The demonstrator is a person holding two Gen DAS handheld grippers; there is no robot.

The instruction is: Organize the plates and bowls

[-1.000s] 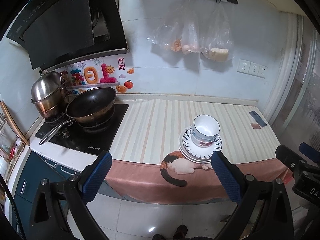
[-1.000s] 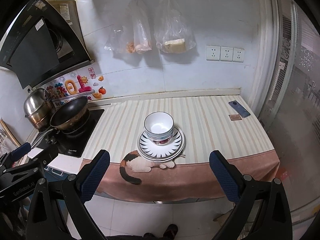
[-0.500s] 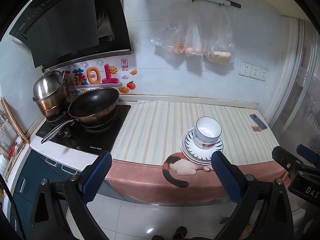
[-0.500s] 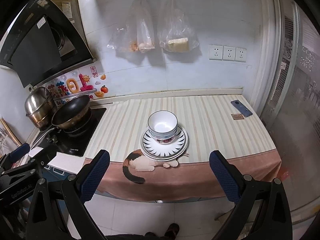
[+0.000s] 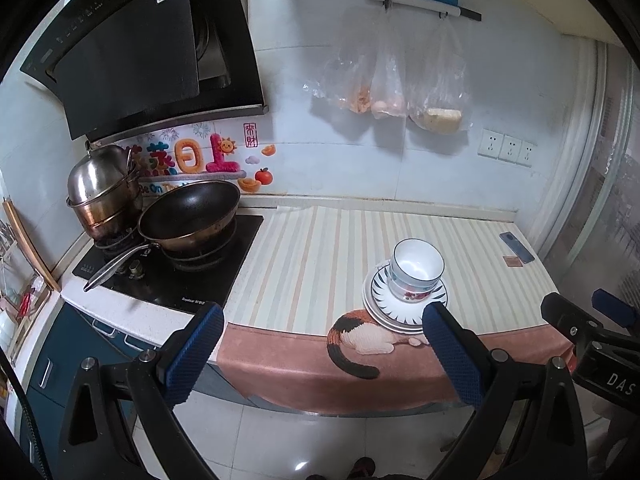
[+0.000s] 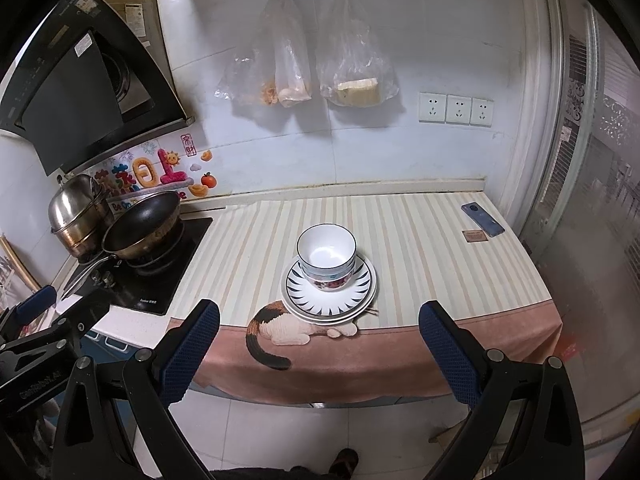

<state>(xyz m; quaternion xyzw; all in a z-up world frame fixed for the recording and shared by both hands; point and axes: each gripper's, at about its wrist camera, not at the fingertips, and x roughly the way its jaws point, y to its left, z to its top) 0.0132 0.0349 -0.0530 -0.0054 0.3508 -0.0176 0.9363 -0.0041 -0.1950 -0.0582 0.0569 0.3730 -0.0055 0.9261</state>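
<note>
Bowls (image 6: 326,256) sat nested on the plates (image 6: 330,295) near the counter's front edge. Both grippers, left (image 5: 323,344) and right (image 6: 319,342), hung wide apart, empty. I'd grab the rim squarely, lift slowly.

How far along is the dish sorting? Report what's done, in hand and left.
Done: the bowls sit nested on the stacked plates near the counter's front edge. In hand: nothing; the left tool and right tool are both open and empty, short of the counter. Left: whether the stack must still move is unclear.
</note>
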